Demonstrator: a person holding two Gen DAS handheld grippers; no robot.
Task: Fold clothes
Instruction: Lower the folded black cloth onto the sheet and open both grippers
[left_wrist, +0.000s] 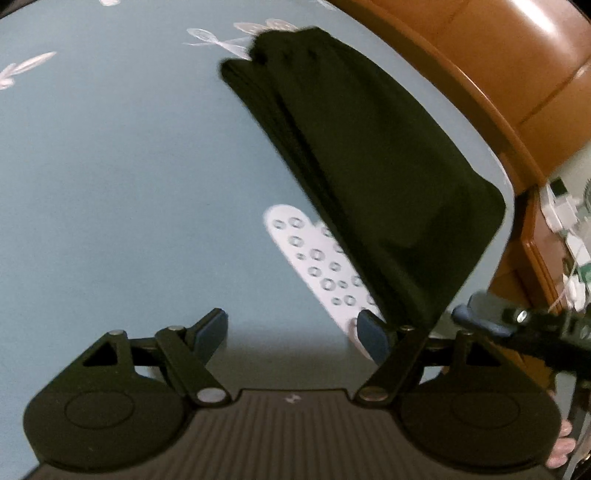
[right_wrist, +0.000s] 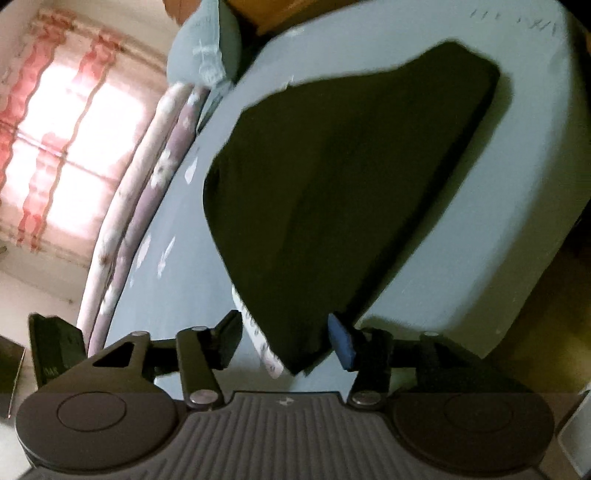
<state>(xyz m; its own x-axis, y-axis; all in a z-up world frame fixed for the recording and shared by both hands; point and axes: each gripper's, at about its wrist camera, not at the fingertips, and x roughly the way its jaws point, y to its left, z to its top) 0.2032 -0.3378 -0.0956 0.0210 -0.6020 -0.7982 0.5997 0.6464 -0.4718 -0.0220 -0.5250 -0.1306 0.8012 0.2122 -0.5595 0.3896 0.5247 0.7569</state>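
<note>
A black garment (left_wrist: 369, 155), folded into a long flat shape, lies on a pale blue bed sheet (left_wrist: 110, 166) near the bed's edge. In the left wrist view it runs from the upper middle of the frame down to the lower right. A white patch with ring marks (left_wrist: 314, 258), printed on the sheet, shows beside it and partly under it.

The left claw (left_wrist: 291, 332) stands wide open at the bottom of its frame with nothing between its blue pads, the right-hand pad (left_wrist: 373, 332) just beside the garment's near corner. Whether they touch, I cannot tell.

The right claw (right_wrist: 286, 339) is also spread wide in its own view. The garment's near corner (right_wrist: 295, 354) sits in the gap between its fingers, ungripped.

A brown wooden bed frame (left_wrist: 480, 74) fills the upper right of the left view. Pink curtains (right_wrist: 48, 147) glow at the upper left of the right view.
</note>
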